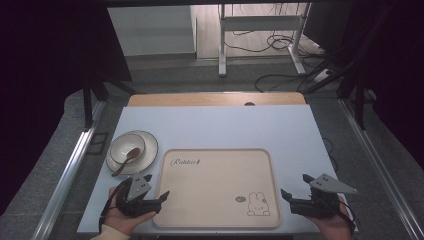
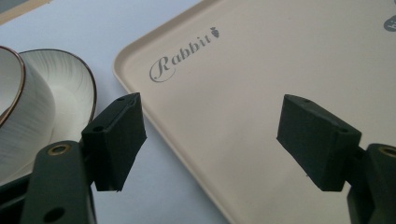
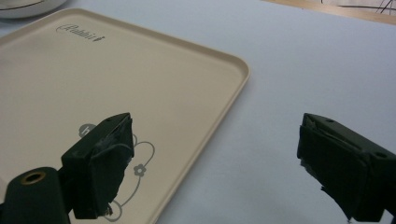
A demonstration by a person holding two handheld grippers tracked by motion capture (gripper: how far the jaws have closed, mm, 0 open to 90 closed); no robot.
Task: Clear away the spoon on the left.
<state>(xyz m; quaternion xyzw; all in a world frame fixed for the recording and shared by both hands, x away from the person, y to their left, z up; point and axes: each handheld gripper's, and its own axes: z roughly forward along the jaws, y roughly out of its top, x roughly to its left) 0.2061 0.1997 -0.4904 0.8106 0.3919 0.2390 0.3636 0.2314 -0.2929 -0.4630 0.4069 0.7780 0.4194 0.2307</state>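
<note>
Tray [image 1: 215, 185], beige and bare, lies between both grippers on the pale table [image 1: 225, 127]. Left gripper [image 1: 156, 189] straddles the tray's near-left edge with jaws spread, gripping nothing; just beyond its outer jaw sit the plate [image 1: 150, 147], bowl [image 1: 120, 146] and spoon [image 1: 127, 159]. Right gripper [image 1: 295, 186], jaws likewise apart, brackets the right edge, with bare tabletop beyond its outer jaw.
</note>
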